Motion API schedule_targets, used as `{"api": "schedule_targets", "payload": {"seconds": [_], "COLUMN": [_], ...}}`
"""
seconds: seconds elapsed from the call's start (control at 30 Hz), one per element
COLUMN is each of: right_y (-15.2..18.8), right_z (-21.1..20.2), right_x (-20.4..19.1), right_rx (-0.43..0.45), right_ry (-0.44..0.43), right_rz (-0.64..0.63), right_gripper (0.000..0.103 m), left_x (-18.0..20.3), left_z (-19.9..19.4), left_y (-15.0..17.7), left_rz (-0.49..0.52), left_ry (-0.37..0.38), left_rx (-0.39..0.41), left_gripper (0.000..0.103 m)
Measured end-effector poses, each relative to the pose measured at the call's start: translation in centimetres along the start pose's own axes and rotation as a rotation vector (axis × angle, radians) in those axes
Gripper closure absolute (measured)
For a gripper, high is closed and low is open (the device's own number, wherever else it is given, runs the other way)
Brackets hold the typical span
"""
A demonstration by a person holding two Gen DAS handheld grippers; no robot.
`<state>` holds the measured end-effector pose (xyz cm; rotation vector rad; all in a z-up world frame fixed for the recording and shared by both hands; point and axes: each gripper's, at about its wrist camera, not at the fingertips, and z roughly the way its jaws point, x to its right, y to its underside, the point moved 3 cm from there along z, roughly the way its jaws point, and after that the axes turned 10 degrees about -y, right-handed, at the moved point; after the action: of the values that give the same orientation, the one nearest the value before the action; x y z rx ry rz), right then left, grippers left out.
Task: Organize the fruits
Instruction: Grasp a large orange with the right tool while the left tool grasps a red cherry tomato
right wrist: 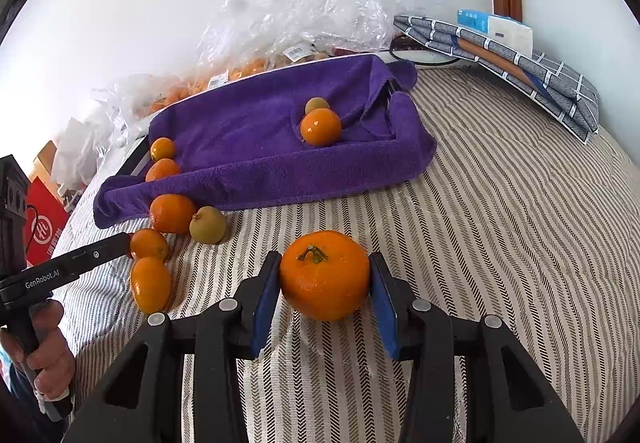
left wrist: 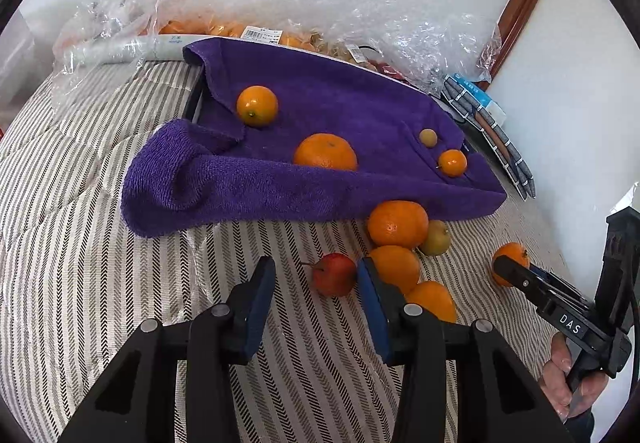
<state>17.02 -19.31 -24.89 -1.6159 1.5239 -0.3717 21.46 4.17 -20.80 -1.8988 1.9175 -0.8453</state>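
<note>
A purple towel (left wrist: pixel 320 115) (right wrist: pixel 260 139) lines a tray that holds several oranges and a small green fruit (left wrist: pixel 428 137). On the striped cloth in front lie several oranges (left wrist: pixel 398 223), a green fruit (left wrist: pixel 436 238) and a small red apple (left wrist: pixel 334 275). My left gripper (left wrist: pixel 316 295) is open, its jaws on either side of the red apple, just short of it. My right gripper (right wrist: pixel 324 295) has its pads against both sides of a mandarin (right wrist: pixel 325 275) (left wrist: pixel 510 261) that rests on the cloth.
Clear plastic bags (left wrist: pixel 320 3) with more fruit lie behind the tray by the white wall. Folded grey checked cloth (right wrist: pixel 520 59) sits at the back right. A red box (right wrist: pixel 44 219) stands at the left edge.
</note>
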Motion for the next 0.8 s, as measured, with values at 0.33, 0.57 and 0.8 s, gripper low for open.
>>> {"api": "schedule_targets", "payload": {"seconds": [0.33, 0.57, 0.8], "right_y": [-0.1, -0.1, -0.1], "right_z": [-0.3, -0.3, -0.7], "right_x": [0.6, 0.8, 0.8], "right_rx": [0.022, 0.025, 0.050], "right_ry": [-0.027, -0.030, -0.033], "right_rz": [0.038, 0.056, 0.058], "right_gripper": [0.060, 0.060, 0.060], "left_x": [1.5, 1.4, -0.8], "left_z": [0.4, -0.4, -2.0], "left_y": [0.0, -0.1, -1.0], "left_rz": [0.077, 0.067, -0.050], "left_ry": [-0.019, -0.032, -0.071], "left_rx": [0.009, 0.061, 0.147], "left_gripper": [0.077, 0.081, 0.081]}}
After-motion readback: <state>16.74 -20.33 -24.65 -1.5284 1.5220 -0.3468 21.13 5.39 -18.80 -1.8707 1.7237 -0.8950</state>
